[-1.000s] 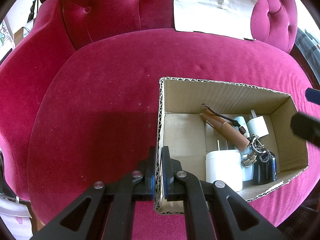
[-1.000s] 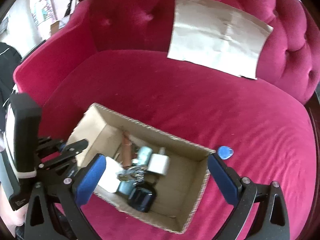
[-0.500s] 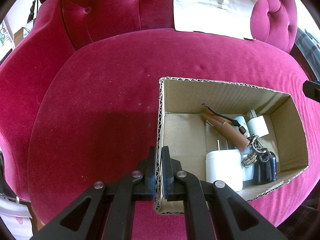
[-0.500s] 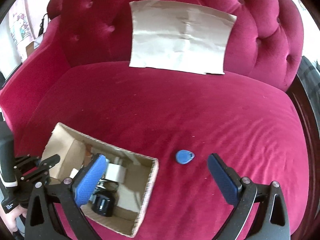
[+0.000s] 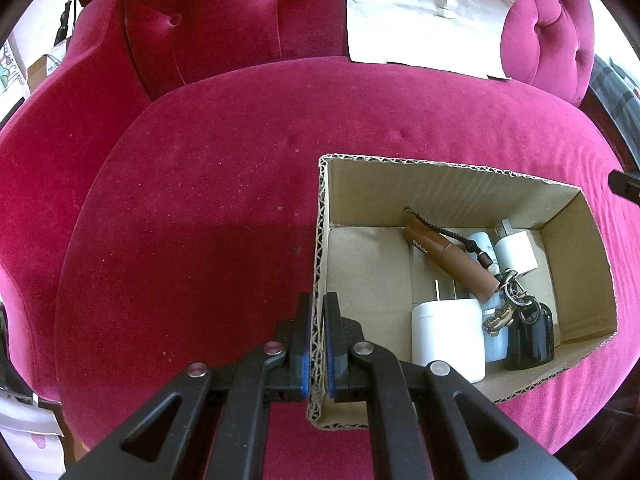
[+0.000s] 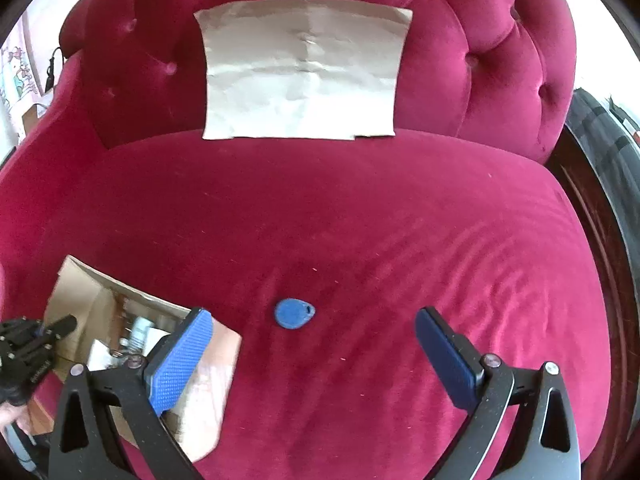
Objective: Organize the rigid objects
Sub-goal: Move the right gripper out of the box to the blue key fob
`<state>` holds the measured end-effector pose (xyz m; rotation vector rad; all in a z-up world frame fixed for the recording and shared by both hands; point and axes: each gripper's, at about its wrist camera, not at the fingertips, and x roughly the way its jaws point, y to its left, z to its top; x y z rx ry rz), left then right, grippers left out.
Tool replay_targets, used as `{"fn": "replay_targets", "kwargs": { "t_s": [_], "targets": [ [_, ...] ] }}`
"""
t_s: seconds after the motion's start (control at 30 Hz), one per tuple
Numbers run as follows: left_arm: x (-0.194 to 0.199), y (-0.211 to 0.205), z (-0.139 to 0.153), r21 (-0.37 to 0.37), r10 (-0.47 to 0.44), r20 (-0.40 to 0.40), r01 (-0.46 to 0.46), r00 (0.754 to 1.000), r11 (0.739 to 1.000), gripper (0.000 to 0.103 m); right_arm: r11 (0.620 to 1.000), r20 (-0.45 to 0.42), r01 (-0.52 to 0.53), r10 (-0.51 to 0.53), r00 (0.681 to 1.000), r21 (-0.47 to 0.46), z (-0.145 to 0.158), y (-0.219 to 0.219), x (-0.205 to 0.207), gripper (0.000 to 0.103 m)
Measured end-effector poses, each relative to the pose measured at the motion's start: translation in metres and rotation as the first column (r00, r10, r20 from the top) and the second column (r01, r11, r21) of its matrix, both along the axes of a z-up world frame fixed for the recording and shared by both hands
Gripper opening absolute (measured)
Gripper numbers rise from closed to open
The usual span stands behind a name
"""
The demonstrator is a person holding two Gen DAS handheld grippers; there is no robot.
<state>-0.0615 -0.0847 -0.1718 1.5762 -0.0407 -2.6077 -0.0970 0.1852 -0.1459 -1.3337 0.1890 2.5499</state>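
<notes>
An open cardboard box [image 5: 452, 184] sits on a crimson velvet seat. My left gripper [image 5: 319, 312] is shut on the box's left wall, one pad on each side. Inside lie a brown cylinder case [image 5: 448, 260], white chargers [image 5: 448, 340], keys [image 5: 512, 300] and a dark pouch [image 5: 534, 340]. In the right wrist view a blue teardrop key fob [image 6: 294, 313] lies on the seat, just ahead of my right gripper [image 6: 316, 332], which is open and empty. The box [image 6: 80, 300] is at that view's lower left.
A creased sheet of brown paper [image 6: 304, 72] leans against the tufted backrest [image 6: 500, 60]. The left gripper's black frame [image 6: 28, 348] shows beside the box. A dark wooden edge [image 6: 600, 240] borders the seat on the right.
My right gripper swung away from above the box to the right, so the blue fob now lies between its open fingers' line. The left gripper and box stayed still.
</notes>
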Motion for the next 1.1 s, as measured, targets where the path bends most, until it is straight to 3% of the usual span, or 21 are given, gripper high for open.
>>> {"fn": "replay_targets", "kwargs": {
  "t_s": [0.67,0.9,1.1],
  "targets": [
    [-0.002,0.0,0.0,0.0,-0.004,0.001,0.004,1.0,1.0,0.005,0.993,0.086,-0.117,0.118,0.989,-0.016,-0.059,0.013,-0.012,0.103],
    [0.001,-0.002,0.001,0.002,-0.005,0.001,0.005,1.0,1.0,0.005,0.99,0.096,-0.14,0.142,0.985,-0.022,-0.07,0.016,-0.023,0.095],
    [0.0,-0.002,0.001,0.002,-0.007,0.004,0.007,1.0,1.0,0.005,0.983,0.107,-0.177,0.182,0.977,-0.055,-0.079,0.014,-0.034,0.082]
  ]
}}
